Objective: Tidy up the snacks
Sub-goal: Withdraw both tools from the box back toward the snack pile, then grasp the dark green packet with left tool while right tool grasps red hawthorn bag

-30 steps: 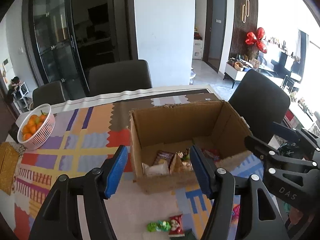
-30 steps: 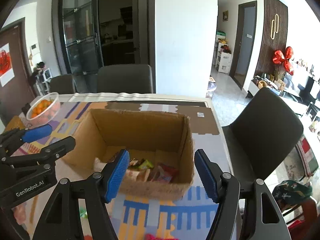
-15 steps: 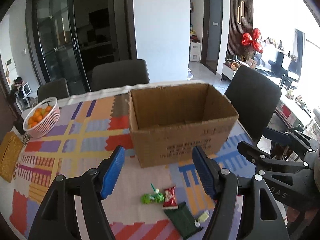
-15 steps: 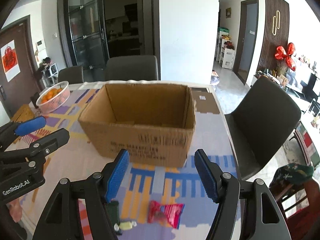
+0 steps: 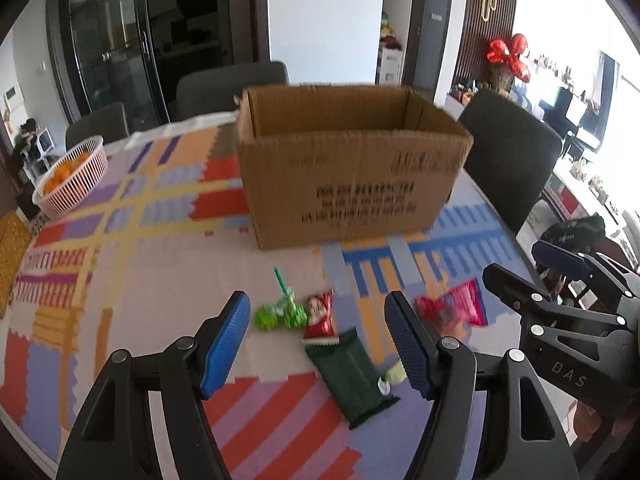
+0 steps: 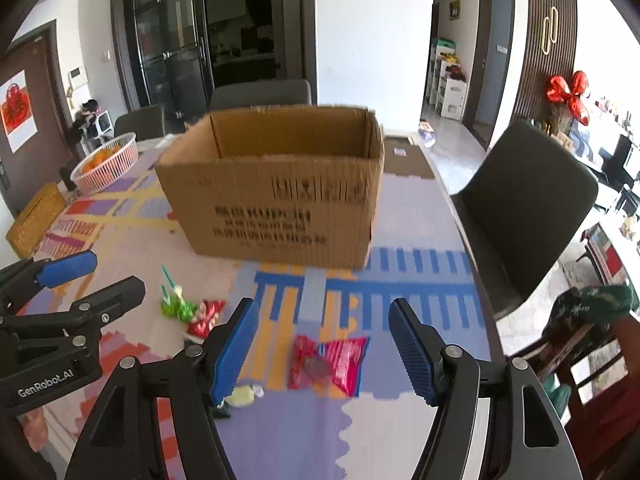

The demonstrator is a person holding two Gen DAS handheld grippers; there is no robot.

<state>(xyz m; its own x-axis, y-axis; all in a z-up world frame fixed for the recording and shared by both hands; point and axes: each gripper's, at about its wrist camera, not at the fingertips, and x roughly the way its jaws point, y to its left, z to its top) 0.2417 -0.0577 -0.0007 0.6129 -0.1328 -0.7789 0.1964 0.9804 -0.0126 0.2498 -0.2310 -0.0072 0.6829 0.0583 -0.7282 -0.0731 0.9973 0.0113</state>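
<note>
Hovering with jaws released, both grippers face loose snacks; next, right gripper (image 6: 320,344) drops onto the red packet (image 6: 330,364) at 6 o'clock of the cardboard box (image 6: 276,188).

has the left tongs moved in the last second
Yes. The left tongs pulled back and down from over the cardboard box, now above the loose snacks in front of it.

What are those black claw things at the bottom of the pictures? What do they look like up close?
They are two handheld grippers. The left gripper and the right gripper each have a black, angular frame with triangular cut-outs and silver round bolts. Their fingers end in blue, finely ribbed pads. White lettering reads "GenRobot.AI" on the left one's side and "DAS" on the right one's. No cables or sleeves show.
</note>
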